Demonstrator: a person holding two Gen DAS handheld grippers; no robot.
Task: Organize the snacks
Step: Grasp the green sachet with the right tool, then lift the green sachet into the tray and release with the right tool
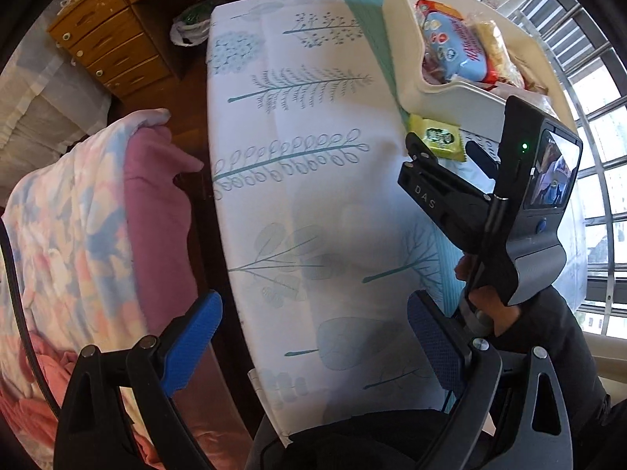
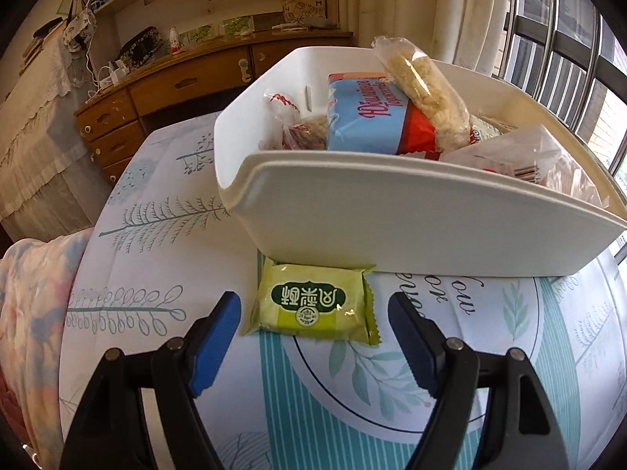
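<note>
A green snack packet [image 2: 313,303] lies flat on the tablecloth just in front of a white bin [image 2: 411,227]. The bin holds several snacks, among them a blue and red pack [image 2: 368,117] and a clear bag of crackers [image 2: 427,98]. My right gripper [image 2: 313,337] is open and empty, its blue fingers either side of the packet's near edge. In the left wrist view the packet [image 1: 437,137] lies beside the bin [image 1: 407,62], with the right gripper [image 1: 443,172] above it. My left gripper [image 1: 313,344] is open and empty over the table's near end.
The table [image 1: 305,117] wears a white cloth with blue plant prints. A chair draped with pink and patterned blankets [image 1: 78,235] stands to its left. A wooden desk with drawers [image 2: 129,117] is behind. Barred windows [image 2: 568,58] are at the right.
</note>
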